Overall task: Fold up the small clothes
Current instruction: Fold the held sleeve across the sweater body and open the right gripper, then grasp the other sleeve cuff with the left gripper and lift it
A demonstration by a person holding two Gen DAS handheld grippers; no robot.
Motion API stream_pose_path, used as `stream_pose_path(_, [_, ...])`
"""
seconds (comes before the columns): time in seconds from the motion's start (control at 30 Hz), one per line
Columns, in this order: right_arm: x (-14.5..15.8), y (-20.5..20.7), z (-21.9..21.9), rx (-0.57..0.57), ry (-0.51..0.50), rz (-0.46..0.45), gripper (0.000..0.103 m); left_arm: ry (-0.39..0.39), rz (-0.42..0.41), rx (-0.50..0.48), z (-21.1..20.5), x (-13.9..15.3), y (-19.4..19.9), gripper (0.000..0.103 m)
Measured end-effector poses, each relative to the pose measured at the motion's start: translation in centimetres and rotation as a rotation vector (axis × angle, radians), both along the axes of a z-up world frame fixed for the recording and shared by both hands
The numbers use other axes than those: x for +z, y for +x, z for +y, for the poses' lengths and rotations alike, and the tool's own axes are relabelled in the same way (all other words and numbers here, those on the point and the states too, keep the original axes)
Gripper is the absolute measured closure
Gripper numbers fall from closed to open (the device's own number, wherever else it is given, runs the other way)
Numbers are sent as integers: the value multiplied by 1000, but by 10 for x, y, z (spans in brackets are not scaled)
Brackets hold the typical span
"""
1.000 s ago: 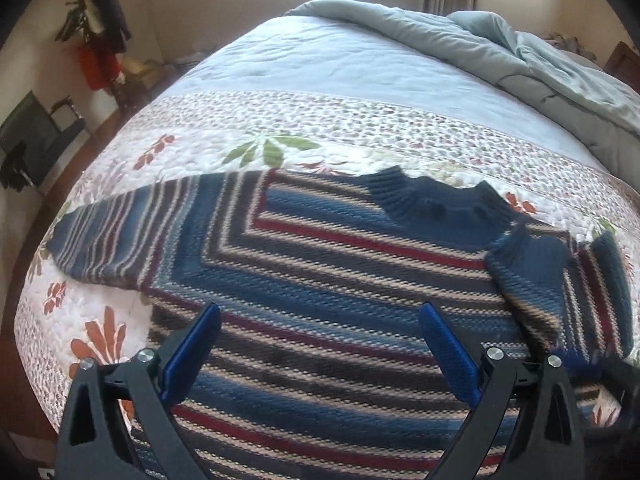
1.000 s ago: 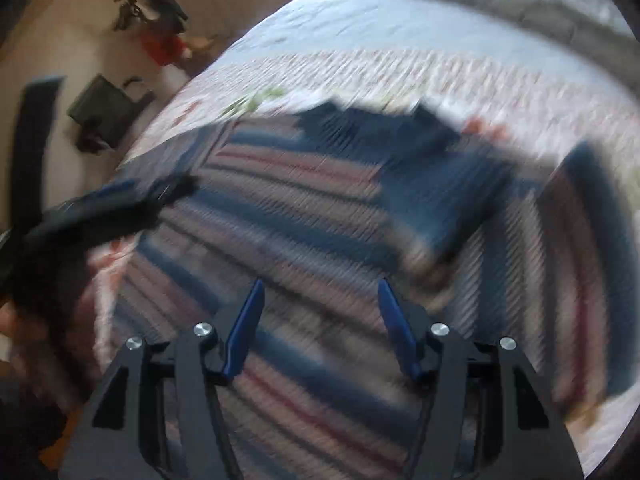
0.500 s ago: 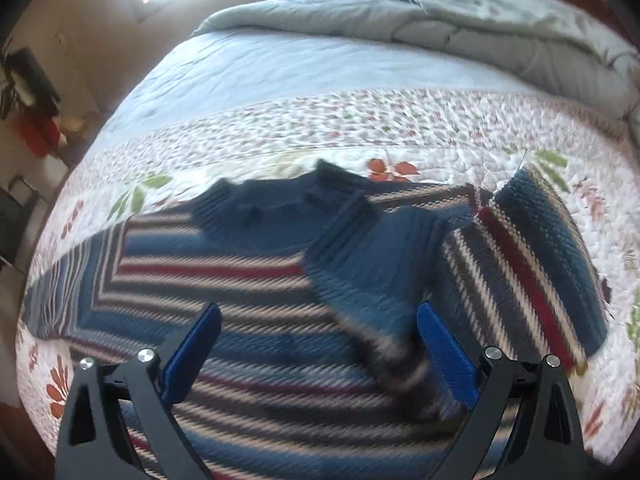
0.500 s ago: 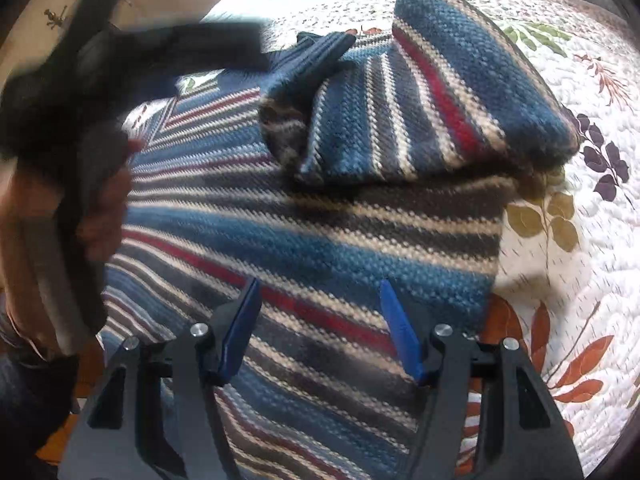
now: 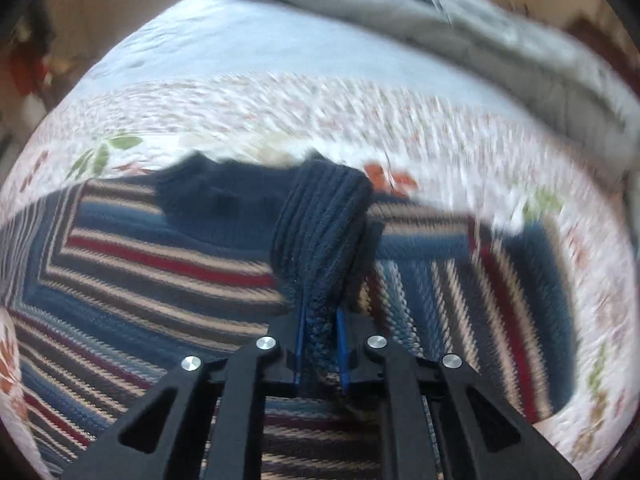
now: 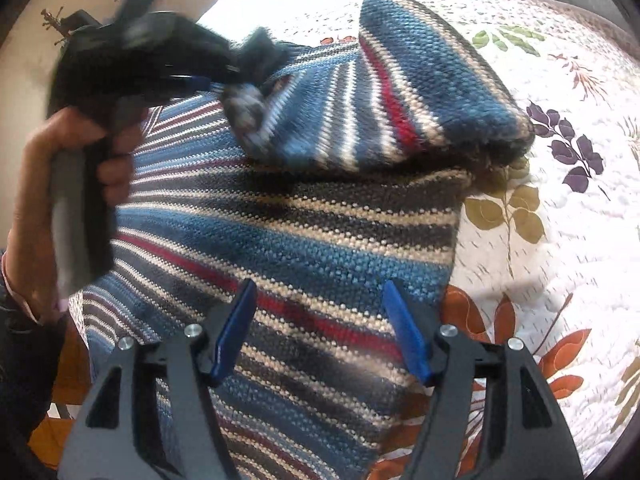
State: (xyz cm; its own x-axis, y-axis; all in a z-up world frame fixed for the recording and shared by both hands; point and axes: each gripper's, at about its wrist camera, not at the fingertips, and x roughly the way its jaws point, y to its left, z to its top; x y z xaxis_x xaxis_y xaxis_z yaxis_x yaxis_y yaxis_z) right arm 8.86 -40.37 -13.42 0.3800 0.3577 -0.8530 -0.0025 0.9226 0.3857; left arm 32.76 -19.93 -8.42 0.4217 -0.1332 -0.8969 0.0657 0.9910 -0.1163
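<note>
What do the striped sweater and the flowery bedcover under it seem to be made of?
The striped sweater looks like chunky knitted yarn, wool or acrylic: coarse stitches show, and its dark blue cuff is ribbed. The bedcover looks like quilted printed cotton, matte, with stitched lines puckering the leaf pattern.

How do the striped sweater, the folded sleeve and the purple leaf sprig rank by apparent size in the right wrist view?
1. Striped sweater, largest by far.
2. Folded sleeve.
3. Purple leaf sprig, smallest.
All lie on the quilt, so fisheye distortion hardly affects this order.
</note>
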Motion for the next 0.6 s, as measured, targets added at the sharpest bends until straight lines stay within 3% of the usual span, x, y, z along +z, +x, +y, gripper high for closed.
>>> stream_pose_path(0.17, [1,11,13,10,-21,-2,36,-37,-166,86,72,35,-5,90])
stream_pose_path(0.23, [6,13,19,21,-28,-6,36,-22,-115,82,98,23,5,85])
stream_pose_path(0.33, [8,26,26,26,-20,-6,36,-75,-6,125,142,-3,12,78])
stream_pose_path(0.37, [11,28,25,20,-22,-4,36,-101,6,147,156,-7,10,77])
stream_pose_path(0.47, [8,42,23,2,-22,-15,36,-160,7,172,184,-11,-3,59])
stream_pose_path(0.6, [20,60,5,-55,-10,-25,34,-169,13,106,190,-3,-3,49])
